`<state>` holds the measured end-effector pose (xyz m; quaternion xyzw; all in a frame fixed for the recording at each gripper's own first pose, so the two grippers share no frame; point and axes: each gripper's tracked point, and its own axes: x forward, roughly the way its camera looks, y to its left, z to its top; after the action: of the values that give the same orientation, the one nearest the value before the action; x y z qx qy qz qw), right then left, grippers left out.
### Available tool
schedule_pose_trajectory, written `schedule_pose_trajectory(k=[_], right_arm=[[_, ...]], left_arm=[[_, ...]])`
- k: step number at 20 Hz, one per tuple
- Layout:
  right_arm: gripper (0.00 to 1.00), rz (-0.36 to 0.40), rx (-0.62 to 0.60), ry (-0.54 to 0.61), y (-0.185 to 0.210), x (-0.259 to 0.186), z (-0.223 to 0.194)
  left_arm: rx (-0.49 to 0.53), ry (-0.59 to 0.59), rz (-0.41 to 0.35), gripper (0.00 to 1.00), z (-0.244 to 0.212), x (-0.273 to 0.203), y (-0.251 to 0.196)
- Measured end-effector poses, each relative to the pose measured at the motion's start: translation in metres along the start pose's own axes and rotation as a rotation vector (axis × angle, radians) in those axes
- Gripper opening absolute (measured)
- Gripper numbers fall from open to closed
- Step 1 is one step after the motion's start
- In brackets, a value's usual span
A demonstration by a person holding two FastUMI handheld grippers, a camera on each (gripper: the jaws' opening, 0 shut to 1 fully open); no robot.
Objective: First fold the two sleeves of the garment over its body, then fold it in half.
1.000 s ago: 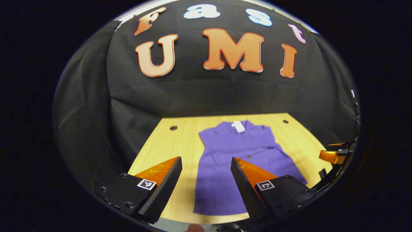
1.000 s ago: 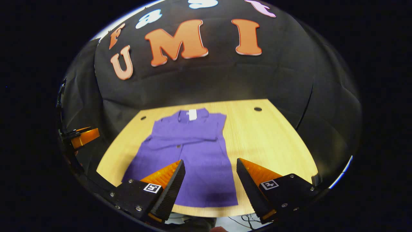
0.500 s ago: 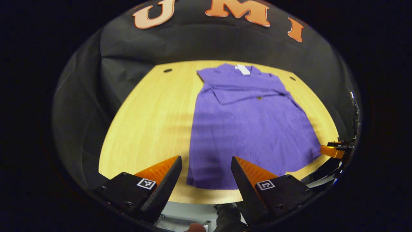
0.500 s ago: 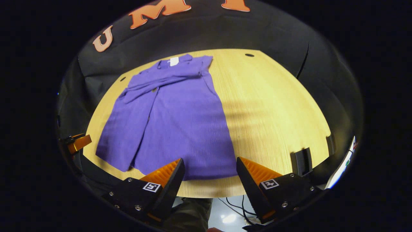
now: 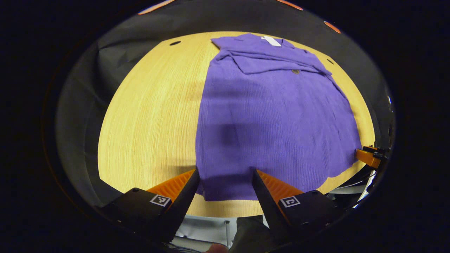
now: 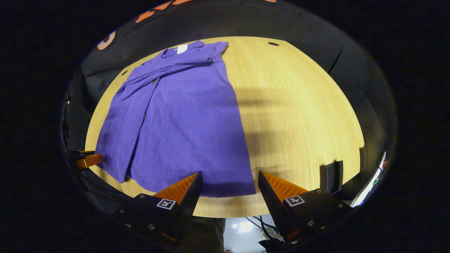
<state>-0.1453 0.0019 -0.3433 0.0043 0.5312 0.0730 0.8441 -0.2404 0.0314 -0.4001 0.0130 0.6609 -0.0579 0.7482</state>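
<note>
Garment: a purple garment (image 5: 270, 119) lies flat on the bench (image 5: 147, 116), collar at the far end, hem along the near edge.
Sleeves: both sleeves (image 5: 267, 59) lie crossed over the chest below the collar, so the first step looks done.
Label: a white label (image 5: 271, 40) shows at the collar.
Left tongs: the left tongs (image 5: 225, 175) are spread wide and grasp nothing; they hang over the hem's left corner, one finger over the wood just beside the cloth edge, the other over the cloth.
Right tongs: the right tongs (image 6: 228, 177) are likewise released and empty, poised over the hem's right corner, one finger over the cloth, the other over bare wood.
Across: each view catches the other tongs far off at its side edge, by the opposite hem corner.
Contact: I cannot tell whether any fingertip touches the cloth or the bench.
Step in hand: by my reading, the start of the fold in half, with both tongs lining up on the hem corners.
Next move: it calls for each pair of tongs to drop onto its corner, pinch the hem, lift both corners evenly, and carry them toward the collar.
Risk: an uneven lift could skew the fold or drag the sleeves out of place.
</note>
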Motion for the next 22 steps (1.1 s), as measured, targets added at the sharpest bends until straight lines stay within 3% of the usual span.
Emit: schedule_pose_trajectory(k=[2, 4, 5, 6, 7, 9, 10, 13, 15, 16, 22], right_arm=[[0.92, -0.009, -0.015, 0.046, 0.002, 0.002, -0.005], [0.81, -0.003, -0.026, 0.062, 0.003, 0.002, -0.002], [0.82, 0.008, -0.023, 0.081, 0.005, 0.001, -0.003], [0.67, 0.015, -0.022, 0.093, 0.006, 0.002, -0.003], [0.67, 0.024, -0.02, 0.103, 0.007, 0.001, -0.002], [0.42, 0.038, -0.007, 0.112, 0.009, 0.003, 0.003], [0.36, 0.05, 0.004, 0.112, 0.012, 0.004, 0.006], [0.14, 0.095, 0.055, 0.129, 0.021, 0.008, 0.011], [0.08, 0.138, 0.085, 0.134, 0.029, 0.008, 0.015], [0.07, 0.169, 0.11, 0.138, 0.036, 0.006, 0.017], [0.06, 0.262, 0.095, 0.086, 0.046, -0.026, 0.054]], left_arm=[[-0.017, 0.07, 0.023, 0.97, -0.006, 0.007, 0.003], [-0.034, 0.103, 0.012, 0.96, -0.005, 0.008, 0.006], [-0.035, 0.14, 0.014, 0.95, -0.009, 0.005, 0.007], [-0.034, 0.159, 0.009, 0.94, -0.004, 0.006, 0.007], [-0.029, 0.186, 0.005, 0.93, -0.004, 0.008, 0.006], [-0.001, 0.203, 0.003, 0.88, 0.004, 0.012, 0.007], [-0.003, 0.206, 0.006, 0.73, 0.011, 0.014, 0.008], [0.003, 0.211, 0.024, 0.44, 0.019, 0.02, 0.011], [0.01, 0.211, 0.017, 0.14, 0.022, 0.02, 0.01], [0.006, 0.21, 0.008, 0.07, 0.021, 0.019, 0.009], [-0.057, 0.14, -0.065, 0.05, 0.046, -0.018, 0.006]])
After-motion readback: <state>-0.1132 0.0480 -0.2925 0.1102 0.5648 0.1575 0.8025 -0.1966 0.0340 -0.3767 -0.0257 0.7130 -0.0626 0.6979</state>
